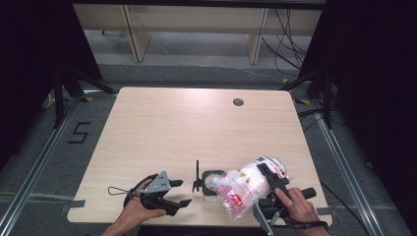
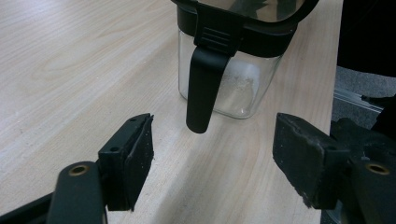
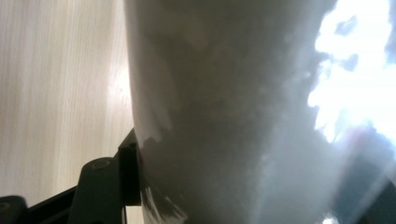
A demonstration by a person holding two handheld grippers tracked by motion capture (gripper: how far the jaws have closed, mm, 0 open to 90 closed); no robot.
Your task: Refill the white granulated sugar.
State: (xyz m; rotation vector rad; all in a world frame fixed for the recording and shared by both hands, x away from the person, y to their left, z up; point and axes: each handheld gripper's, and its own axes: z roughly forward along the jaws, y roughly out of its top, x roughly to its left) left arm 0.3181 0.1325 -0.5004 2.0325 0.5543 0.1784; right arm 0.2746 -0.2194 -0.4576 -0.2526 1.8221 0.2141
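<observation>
A clear square jar (image 1: 211, 189) with a black rim stands near the table's front edge, its lid (image 1: 197, 173) swung up on the left. In the left gripper view the jar (image 2: 233, 84) is close ahead, with a black latch (image 2: 201, 88) hanging down its front. My left gripper (image 1: 185, 192) (image 2: 212, 158) is open just left of the jar, with nothing between its pads. My right gripper (image 1: 269, 179) is shut on a clear plastic bag (image 1: 243, 189) of white contents with red and yellow print. The bag is tilted with its lower end over the jar's mouth. Up close the bag (image 3: 233, 116) presses against one pad (image 3: 130, 175).
The light wooden table (image 1: 196, 123) has a round cable hole (image 1: 238, 102) at the back right. A thin wire loop (image 1: 117, 191) trails left of my left hand. Dark curtains and stands flank the table.
</observation>
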